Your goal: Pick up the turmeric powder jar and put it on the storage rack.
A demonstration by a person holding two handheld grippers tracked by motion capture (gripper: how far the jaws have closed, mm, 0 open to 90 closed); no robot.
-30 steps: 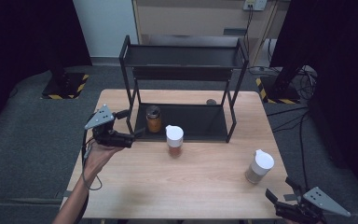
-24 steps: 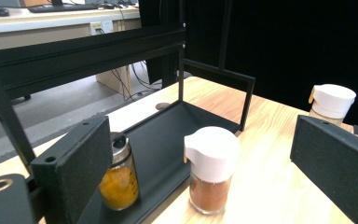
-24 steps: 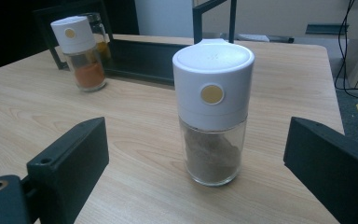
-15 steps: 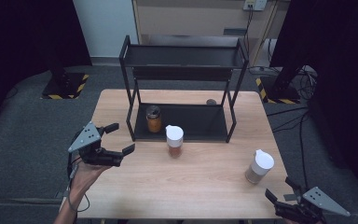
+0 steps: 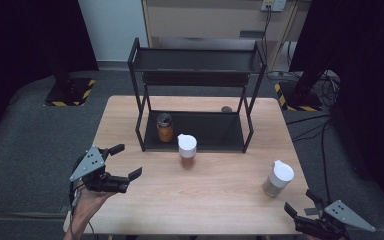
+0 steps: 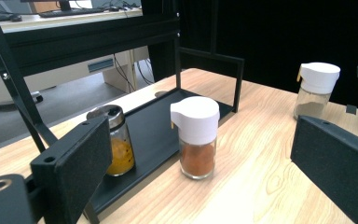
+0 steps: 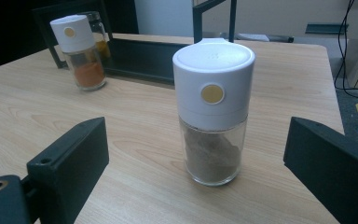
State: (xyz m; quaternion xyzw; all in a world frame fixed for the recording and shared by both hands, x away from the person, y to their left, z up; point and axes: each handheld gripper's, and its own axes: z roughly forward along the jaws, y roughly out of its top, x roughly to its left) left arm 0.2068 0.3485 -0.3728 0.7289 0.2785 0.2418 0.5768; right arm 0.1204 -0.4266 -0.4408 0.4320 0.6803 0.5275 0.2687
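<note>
Wooden table w/ black rack [image 5: 198,131]. Right gripper [image 5: 305,207], jaws wide open & empty, faces brown spice jar [image 5: 278,178] near table's front right. Left gripper [image 5: 122,161] open, empty, at left edge. Best approach: keep jar centred btwn jaws, close below white cap.

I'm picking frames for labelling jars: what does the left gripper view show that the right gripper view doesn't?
Left gripper view alone: the silver shaker top of the yellow-spice jar and the rack's upper shelf. Right gripper view alone: the brown-powder jar close up, between open jaws, yellow dot on its cap. Both: the red-spice jar, the lower tray, the wooden table.
</note>
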